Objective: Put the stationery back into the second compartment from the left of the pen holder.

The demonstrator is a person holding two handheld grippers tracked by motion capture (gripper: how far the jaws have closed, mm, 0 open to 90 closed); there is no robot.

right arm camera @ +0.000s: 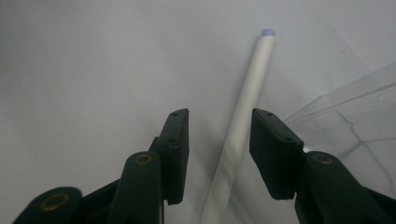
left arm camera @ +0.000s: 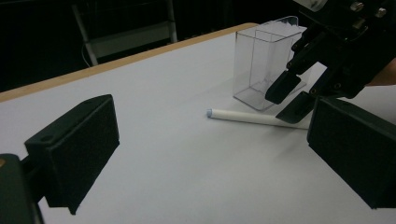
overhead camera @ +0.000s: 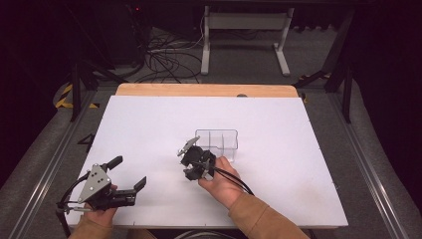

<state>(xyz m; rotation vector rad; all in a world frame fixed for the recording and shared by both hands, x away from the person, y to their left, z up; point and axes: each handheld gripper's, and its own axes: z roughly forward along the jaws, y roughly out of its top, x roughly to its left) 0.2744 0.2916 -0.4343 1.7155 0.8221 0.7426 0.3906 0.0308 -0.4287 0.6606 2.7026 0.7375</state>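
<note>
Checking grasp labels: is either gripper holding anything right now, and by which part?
Nothing is held. The right gripper straddles the white pen near mid-barrel, fingers not yet touching it. The left gripper is open.

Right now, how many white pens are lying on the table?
1. The white pen lies flat on the table beside the clear divided container, between the open jaws of the right gripper. The gripper could hide another from above.
</note>
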